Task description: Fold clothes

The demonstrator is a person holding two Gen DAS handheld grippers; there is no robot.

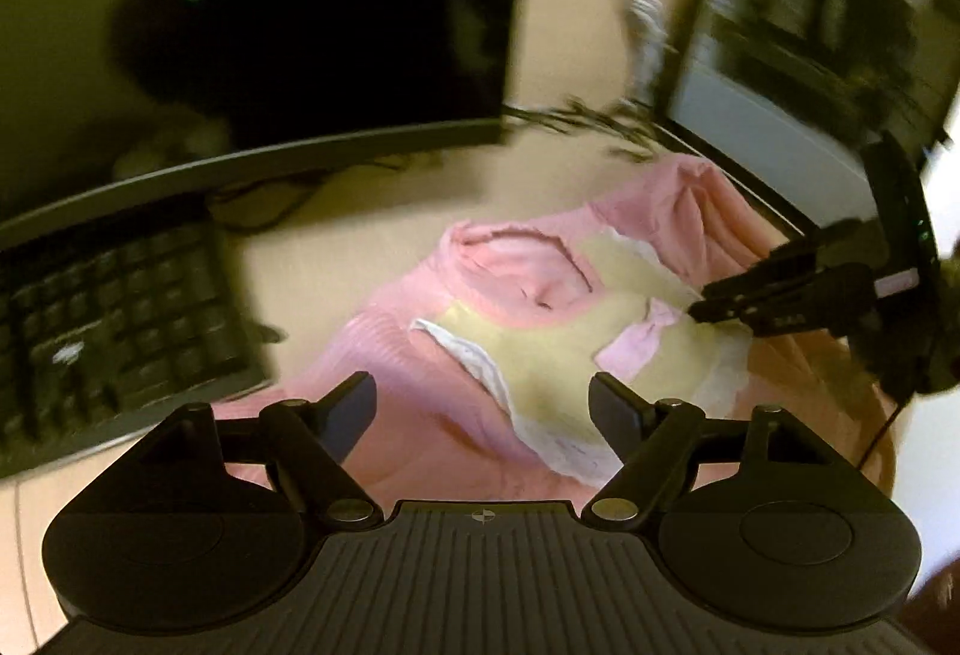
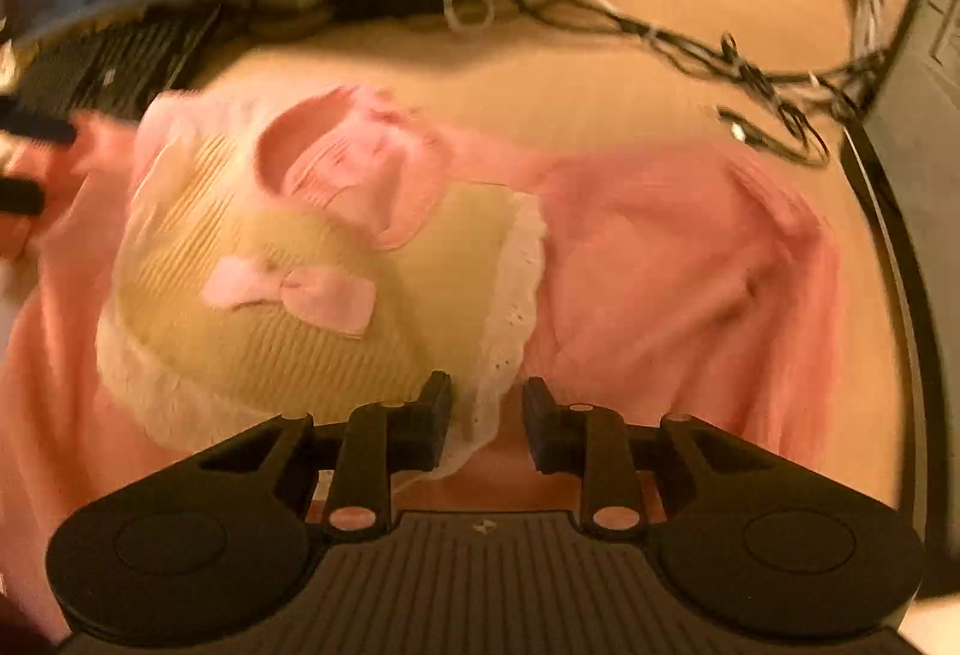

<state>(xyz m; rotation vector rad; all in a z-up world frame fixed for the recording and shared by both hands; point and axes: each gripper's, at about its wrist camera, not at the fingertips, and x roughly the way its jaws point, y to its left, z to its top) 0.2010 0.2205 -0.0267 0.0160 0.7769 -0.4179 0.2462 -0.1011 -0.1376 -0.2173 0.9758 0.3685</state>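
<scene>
Garment: a pink top [image 2: 660, 247] with a cream yoke, lace trim and a pink bow [image 2: 294, 295] lies rumpled on the desk [image 2: 600, 72], near a keyboard [image 1: 108, 307] and monitors.
Done: nothing neatly folded shows; the sleeves look bunched, the body creased.
Left: by my reading, nearly all of it: flattening, sleeve folds, body folds.
Left gripper [image 1: 483, 409]: jaws wide apart above the near pink cloth, holding nothing.
Right gripper [image 2: 487, 424]: jaws narrowly apart, lace edge between them, not visibly pinched.
</scene>
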